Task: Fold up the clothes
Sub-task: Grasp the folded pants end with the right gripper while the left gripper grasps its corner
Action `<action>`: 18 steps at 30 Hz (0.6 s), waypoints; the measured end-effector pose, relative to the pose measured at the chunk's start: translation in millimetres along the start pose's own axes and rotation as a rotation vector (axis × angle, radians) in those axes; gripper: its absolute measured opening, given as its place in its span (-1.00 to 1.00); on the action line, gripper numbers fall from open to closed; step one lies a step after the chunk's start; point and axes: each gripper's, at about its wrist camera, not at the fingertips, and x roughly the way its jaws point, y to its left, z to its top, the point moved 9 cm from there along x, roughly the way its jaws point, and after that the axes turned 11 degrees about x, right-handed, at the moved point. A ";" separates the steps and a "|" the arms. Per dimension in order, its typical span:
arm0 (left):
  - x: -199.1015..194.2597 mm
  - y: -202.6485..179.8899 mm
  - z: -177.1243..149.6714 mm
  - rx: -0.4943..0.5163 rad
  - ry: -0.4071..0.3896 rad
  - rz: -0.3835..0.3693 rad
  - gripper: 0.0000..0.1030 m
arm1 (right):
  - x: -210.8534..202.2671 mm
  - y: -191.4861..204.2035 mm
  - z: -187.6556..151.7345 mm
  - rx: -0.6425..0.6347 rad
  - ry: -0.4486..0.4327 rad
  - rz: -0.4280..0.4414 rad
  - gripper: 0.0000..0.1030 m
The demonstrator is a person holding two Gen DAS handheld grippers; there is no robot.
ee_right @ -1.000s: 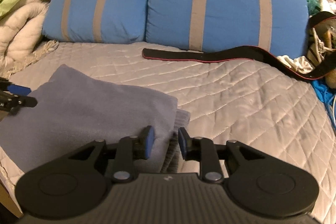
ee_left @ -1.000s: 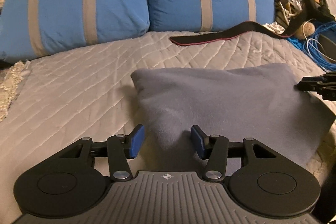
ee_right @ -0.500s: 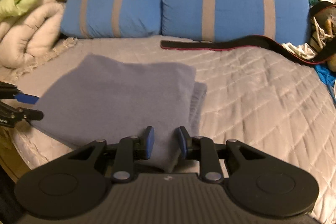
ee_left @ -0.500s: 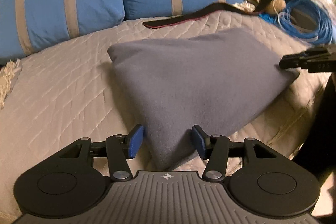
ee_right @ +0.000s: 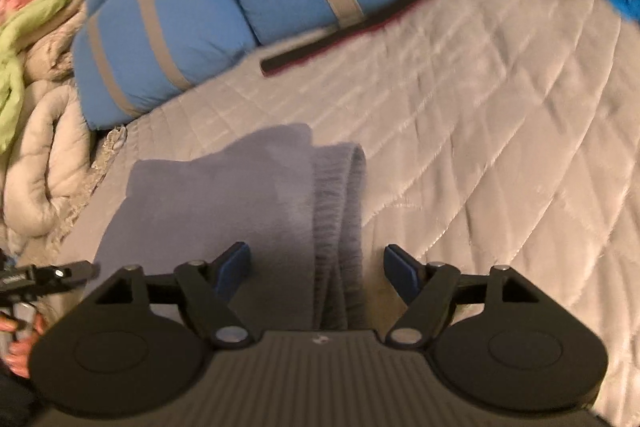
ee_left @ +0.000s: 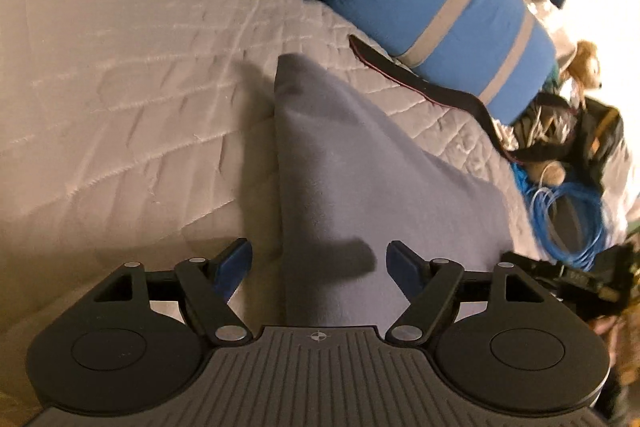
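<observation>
The left gripper (ee_left: 318, 267) is a matte black plastic tool; its grey ribbed body (ee_left: 320, 379) bears a small crosshair mark at the front edge, flanked by two round black discs; from these run angular black link arms with triangular cut-outs, pinned by silver round-headed screws; each arm ends in a blue rubber finger pad (ee_left: 234, 263) — flat and wedge-shaped. The right gripper (ee_right: 316, 265) is built alike — the same ribbed grey body, black discs, silver screws and blue pads (ee_right: 400, 269).
</observation>
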 end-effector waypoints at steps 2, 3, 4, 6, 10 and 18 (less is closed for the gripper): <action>6.5 5.3 4.1 -0.029 -0.005 -0.025 0.42 | 3.4 -4.7 4.1 0.047 0.031 0.035 0.69; 8.7 7.6 6.8 -0.042 -0.008 -0.037 0.42 | 3.9 -6.2 5.9 0.063 0.045 0.049 0.69; 10.7 9.9 9.6 -0.056 -0.011 -0.049 0.42 | 4.3 -7.2 7.2 0.079 0.053 0.061 0.69; 14.5 11.9 13.2 -0.081 -0.015 -0.074 0.42 | 5.7 -8.1 8.5 0.106 0.070 0.085 0.71; 22.7 12.0 18.7 -0.128 -0.010 -0.165 0.45 | 9.0 -6.3 7.6 0.137 0.116 0.145 0.70; 34.0 6.6 9.8 -0.209 0.068 -0.352 0.44 | 12.9 -4.7 0.6 0.195 0.188 0.236 0.56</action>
